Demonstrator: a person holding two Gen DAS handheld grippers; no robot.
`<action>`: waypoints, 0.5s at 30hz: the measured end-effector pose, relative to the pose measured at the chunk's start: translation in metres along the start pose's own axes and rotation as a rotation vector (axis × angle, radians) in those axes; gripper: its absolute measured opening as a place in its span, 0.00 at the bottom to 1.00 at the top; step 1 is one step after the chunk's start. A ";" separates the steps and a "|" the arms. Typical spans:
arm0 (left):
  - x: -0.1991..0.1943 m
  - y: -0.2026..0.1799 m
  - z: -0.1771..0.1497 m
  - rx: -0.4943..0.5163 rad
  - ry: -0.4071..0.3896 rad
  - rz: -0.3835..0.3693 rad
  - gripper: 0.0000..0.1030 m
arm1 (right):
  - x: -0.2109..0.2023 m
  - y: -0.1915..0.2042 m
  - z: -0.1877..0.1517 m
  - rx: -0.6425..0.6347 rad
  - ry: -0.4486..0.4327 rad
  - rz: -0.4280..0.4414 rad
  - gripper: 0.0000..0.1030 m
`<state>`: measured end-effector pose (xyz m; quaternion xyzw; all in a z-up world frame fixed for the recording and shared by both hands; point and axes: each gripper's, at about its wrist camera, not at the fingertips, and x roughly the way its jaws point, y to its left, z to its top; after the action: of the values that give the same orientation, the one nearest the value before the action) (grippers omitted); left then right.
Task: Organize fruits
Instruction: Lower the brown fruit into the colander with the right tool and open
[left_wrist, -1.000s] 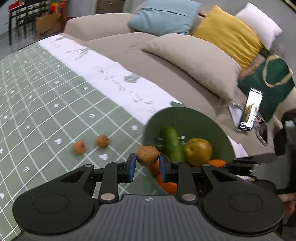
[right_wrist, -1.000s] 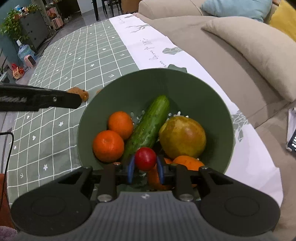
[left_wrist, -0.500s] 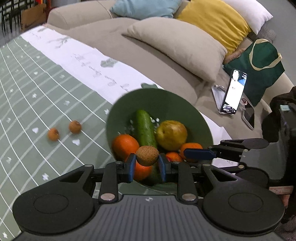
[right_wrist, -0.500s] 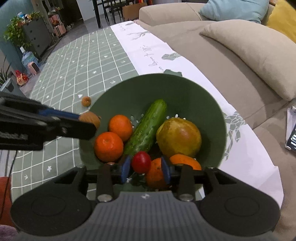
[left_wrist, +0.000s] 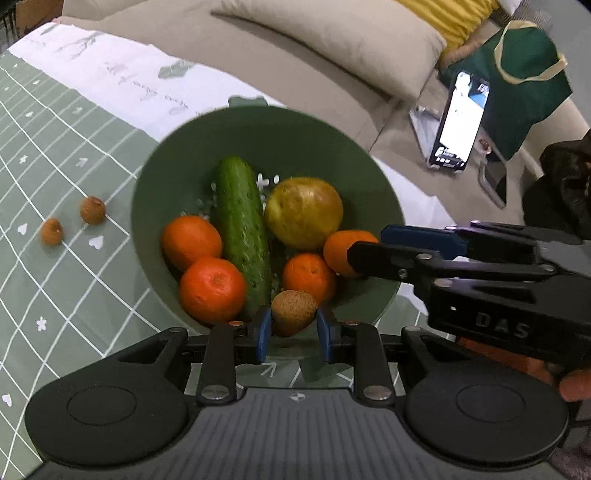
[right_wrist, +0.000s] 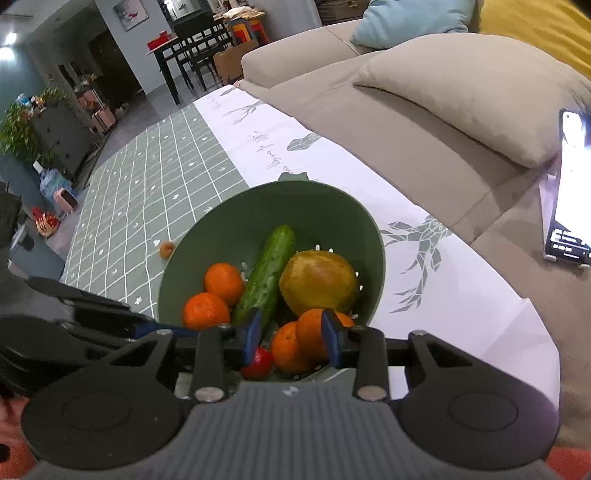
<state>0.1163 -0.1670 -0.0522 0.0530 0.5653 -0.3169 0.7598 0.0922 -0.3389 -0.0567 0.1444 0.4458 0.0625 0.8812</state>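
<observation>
A green bowl (left_wrist: 266, 133) holds a cucumber (left_wrist: 242, 236), a yellow-green pear (left_wrist: 303, 212) and several oranges (left_wrist: 212, 290). My left gripper (left_wrist: 293, 332) is shut on a brown lychee (left_wrist: 293, 312) over the bowl's near rim. My right gripper (right_wrist: 290, 332) is open above the bowl (right_wrist: 325, 206); a red cherry tomato (right_wrist: 258, 363) lies in the bowl just below its left finger. The right gripper also shows at the right in the left wrist view (left_wrist: 373, 245).
Two more lychees (left_wrist: 92, 210) (left_wrist: 51, 232) lie on the green checked tablecloth (left_wrist: 55, 155) left of the bowl. A beige sofa with cushions (right_wrist: 461, 85) runs behind the table. A lit phone (left_wrist: 460, 122) stands on the sofa at right.
My right gripper opened and let the cherry tomato drop into the bowl. My left gripper carried the lychee right, over the bowl's near rim.
</observation>
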 end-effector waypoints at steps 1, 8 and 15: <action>0.003 -0.001 0.000 0.001 0.004 -0.001 0.29 | 0.000 -0.001 -0.001 0.004 -0.002 0.002 0.32; 0.012 -0.011 0.000 0.054 -0.020 0.072 0.29 | 0.000 -0.006 -0.003 0.022 -0.001 0.011 0.32; 0.018 -0.015 0.001 0.102 -0.053 0.107 0.29 | 0.002 -0.008 -0.003 0.038 -0.002 0.003 0.32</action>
<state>0.1118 -0.1874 -0.0640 0.1134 0.5246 -0.3055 0.7865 0.0911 -0.3458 -0.0623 0.1618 0.4458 0.0550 0.8787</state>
